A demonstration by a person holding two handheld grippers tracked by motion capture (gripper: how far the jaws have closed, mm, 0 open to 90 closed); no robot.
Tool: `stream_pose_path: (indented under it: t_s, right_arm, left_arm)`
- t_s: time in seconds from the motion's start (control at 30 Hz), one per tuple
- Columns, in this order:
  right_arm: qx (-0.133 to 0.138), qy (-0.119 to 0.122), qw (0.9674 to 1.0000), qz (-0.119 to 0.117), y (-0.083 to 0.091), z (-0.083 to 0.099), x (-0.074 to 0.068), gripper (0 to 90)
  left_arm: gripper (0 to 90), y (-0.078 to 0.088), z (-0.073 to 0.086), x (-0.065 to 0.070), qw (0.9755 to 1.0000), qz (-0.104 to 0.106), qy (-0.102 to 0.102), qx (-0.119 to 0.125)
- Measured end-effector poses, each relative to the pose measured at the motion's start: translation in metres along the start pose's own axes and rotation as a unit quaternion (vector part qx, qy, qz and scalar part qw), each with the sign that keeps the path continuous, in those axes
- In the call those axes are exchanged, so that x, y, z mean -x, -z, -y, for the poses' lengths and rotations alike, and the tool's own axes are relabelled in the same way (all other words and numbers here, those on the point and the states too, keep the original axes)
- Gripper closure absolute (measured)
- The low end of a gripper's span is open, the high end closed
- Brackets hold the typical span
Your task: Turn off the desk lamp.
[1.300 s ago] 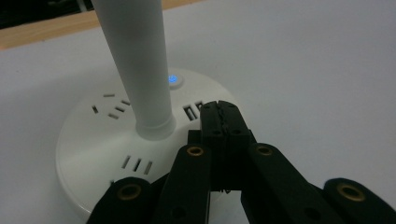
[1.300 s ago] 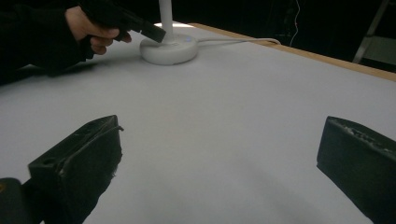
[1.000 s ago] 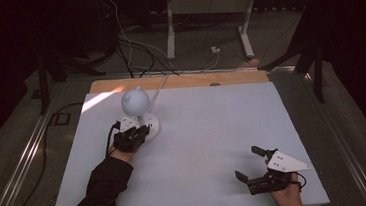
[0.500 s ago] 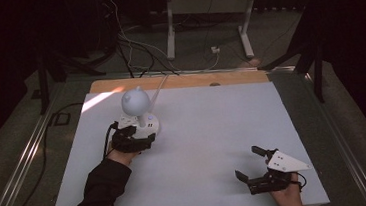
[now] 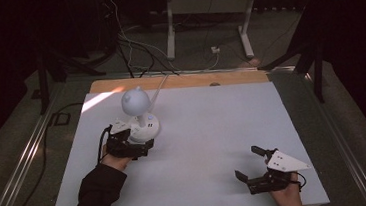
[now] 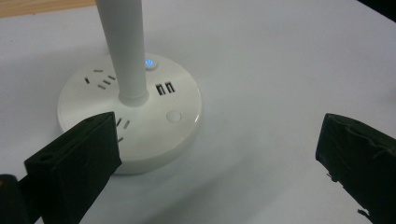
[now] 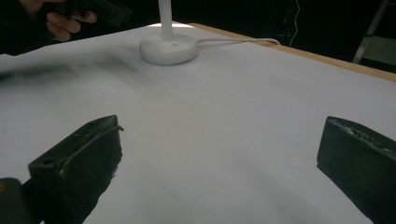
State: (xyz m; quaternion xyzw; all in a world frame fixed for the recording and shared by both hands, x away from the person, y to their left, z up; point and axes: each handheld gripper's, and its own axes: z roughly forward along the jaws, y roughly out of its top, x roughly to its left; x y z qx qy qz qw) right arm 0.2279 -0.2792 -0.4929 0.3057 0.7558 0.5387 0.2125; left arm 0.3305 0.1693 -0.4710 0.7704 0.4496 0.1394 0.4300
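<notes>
From the high view I see a white counter (image 5: 215,145) with a wooden strip along its far edge, and a small white lamp (image 5: 139,114) standing in the upper left part of it. The lamp has a rounded head on a straight stem and a round flat base (image 6: 135,116); a white cord (image 7: 238,41) runs from the base toward the far edge of the counter. My left claw (image 5: 136,137) sits just at the near side of that base, held by a hand in a dark sleeve (image 5: 96,196) that comes in from the lower left of the frame. In the left gripper view its jaws stand wide apart, gripping nothing; the left jaw overlaps the near rim of the base in the picture, though I cannot tell whether it touches. The top of the base shows socket slots, two small ports, a round button (image 6: 173,116) and a little blue light (image 6: 150,62) beside the stem. My right claw (image 5: 251,164) rests low in the lower right of the high view, well apart from the lamp, with a grey three-cornered plate on top. In the right gripper view its jaws are also spread wide over bare counter, with the lamp base far off at the upper left and the other hand (image 7: 65,21) beside it.
</notes>
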Motion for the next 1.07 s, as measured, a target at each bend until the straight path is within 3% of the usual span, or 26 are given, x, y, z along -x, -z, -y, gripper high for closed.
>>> stream_pose_path:
  t_s: [0.67,1.07]
  right_arm:
    - [-0.001,0.0,1.0,-0.003,-0.002,-0.001,-0.001,0.0]
    - [-0.003,0.0,1.0,-0.004,-0.003,0.0,-0.001,0.0]
  left_arm:
    - [0.5,0.028,0.039,0.007,0.9992,0.037,-0.012,-0.009]
    - [0.5,0.026,0.06,0.01,0.9979,0.048,-0.034,-0.029]
